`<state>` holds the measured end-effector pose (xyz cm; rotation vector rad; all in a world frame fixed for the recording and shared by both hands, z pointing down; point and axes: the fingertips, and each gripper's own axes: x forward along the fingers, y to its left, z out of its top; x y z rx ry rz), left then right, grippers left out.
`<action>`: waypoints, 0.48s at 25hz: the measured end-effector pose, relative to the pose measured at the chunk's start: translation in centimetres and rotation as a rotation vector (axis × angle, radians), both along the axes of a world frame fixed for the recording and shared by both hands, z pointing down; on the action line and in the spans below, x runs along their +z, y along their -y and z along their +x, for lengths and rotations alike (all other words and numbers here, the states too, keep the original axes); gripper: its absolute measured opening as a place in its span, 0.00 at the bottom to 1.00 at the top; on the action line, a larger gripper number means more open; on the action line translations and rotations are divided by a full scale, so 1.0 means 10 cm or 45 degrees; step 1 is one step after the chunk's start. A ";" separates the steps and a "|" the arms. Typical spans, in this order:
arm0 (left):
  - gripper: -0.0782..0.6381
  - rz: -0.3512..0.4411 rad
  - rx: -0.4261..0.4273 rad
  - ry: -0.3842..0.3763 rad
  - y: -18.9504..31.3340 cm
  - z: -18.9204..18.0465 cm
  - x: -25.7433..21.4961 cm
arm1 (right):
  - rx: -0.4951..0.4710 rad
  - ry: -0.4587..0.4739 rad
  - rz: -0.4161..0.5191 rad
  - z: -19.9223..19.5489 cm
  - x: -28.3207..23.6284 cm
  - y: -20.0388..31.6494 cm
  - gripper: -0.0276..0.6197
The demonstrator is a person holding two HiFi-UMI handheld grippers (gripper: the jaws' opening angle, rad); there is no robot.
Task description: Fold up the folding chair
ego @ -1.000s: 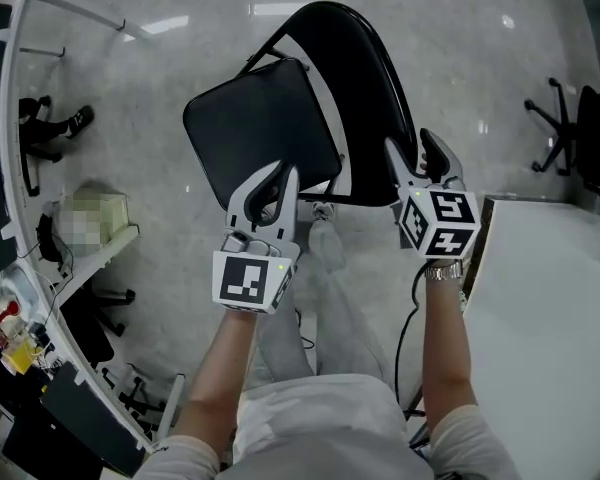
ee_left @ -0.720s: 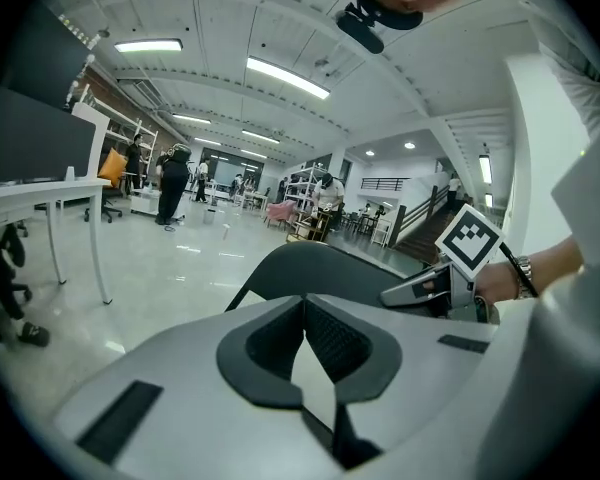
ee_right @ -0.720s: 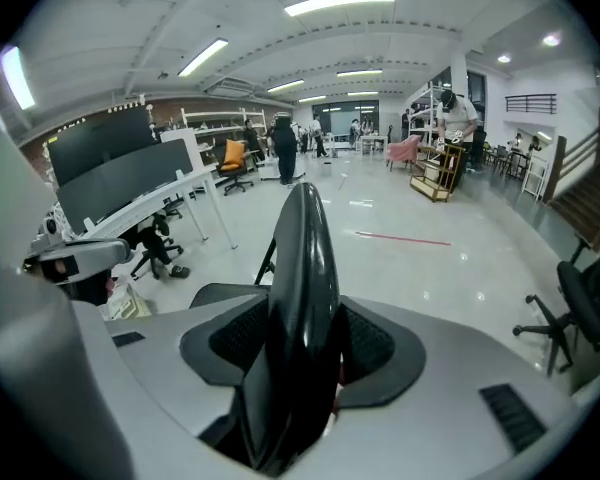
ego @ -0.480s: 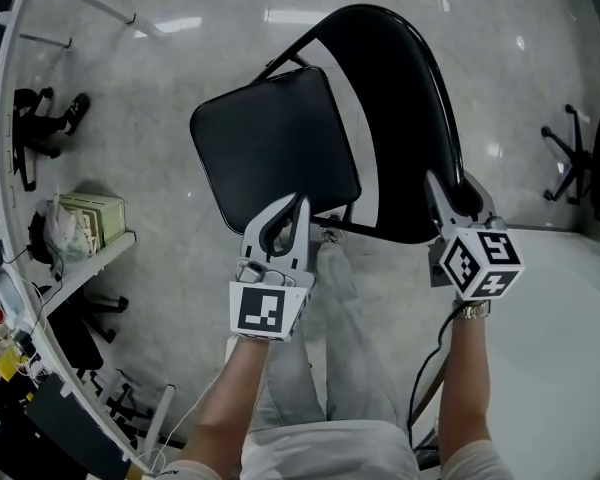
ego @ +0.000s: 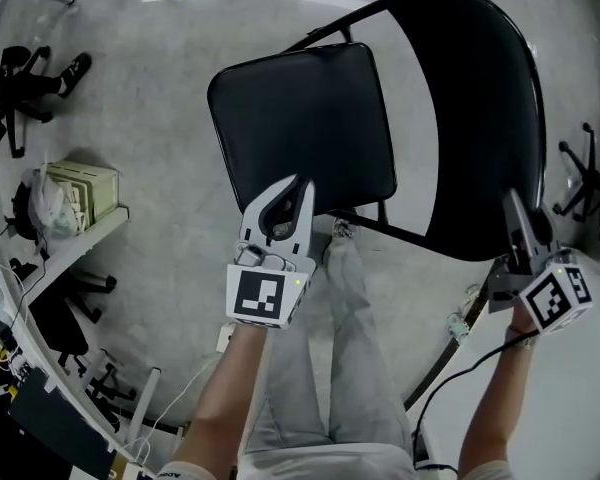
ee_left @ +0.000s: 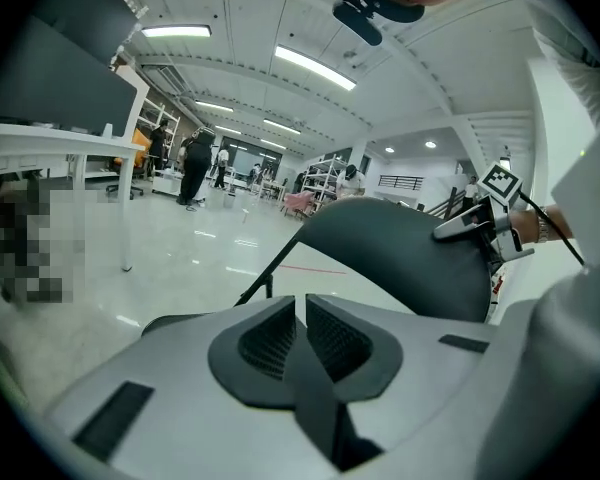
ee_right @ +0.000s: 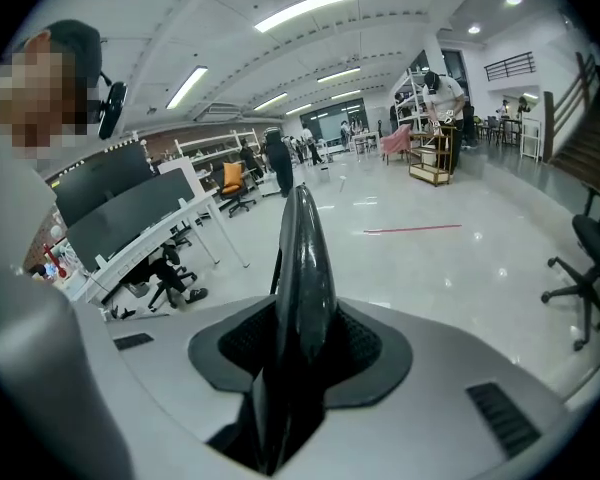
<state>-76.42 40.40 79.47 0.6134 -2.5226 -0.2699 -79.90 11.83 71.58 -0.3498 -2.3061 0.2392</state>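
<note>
Seat [ego: 300, 118] flat, folding chair [ego: 410, 234] unfolded: my right gripper [ego: 515, 218], jaws just closing, clamps the backrest [ego: 480, 118]; left gripper [ego: 300, 186], pinched shut and empty, hovers by the seat.

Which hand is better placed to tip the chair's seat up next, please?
Probably left: the left gripper, shut, sits at the seat's near edge, while the right gripper, fingers just closing, grips the backrest.

Item count: one folding chair [ego: 302, 118], with one seat and one backrest [ego: 480, 88]. Two grippers: left gripper [ego: 301, 183], right gripper [ego: 512, 208]. Two marker cubes [ego: 257, 296], one per gripper. One office chair [ego: 583, 173], right edge.
</note>
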 end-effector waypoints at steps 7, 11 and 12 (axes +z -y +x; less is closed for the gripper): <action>0.29 0.112 -0.054 -0.114 -0.68 0.08 0.59 | 0.001 0.015 -0.032 -0.04 0.01 -0.04 0.25; 0.35 0.244 -0.103 -0.221 -1.03 0.16 0.97 | -0.010 0.002 -0.027 -0.04 0.01 -0.03 0.25; 0.37 0.287 -0.117 -0.253 -1.11 0.18 1.09 | -0.004 -0.002 -0.027 -0.03 0.02 -0.02 0.25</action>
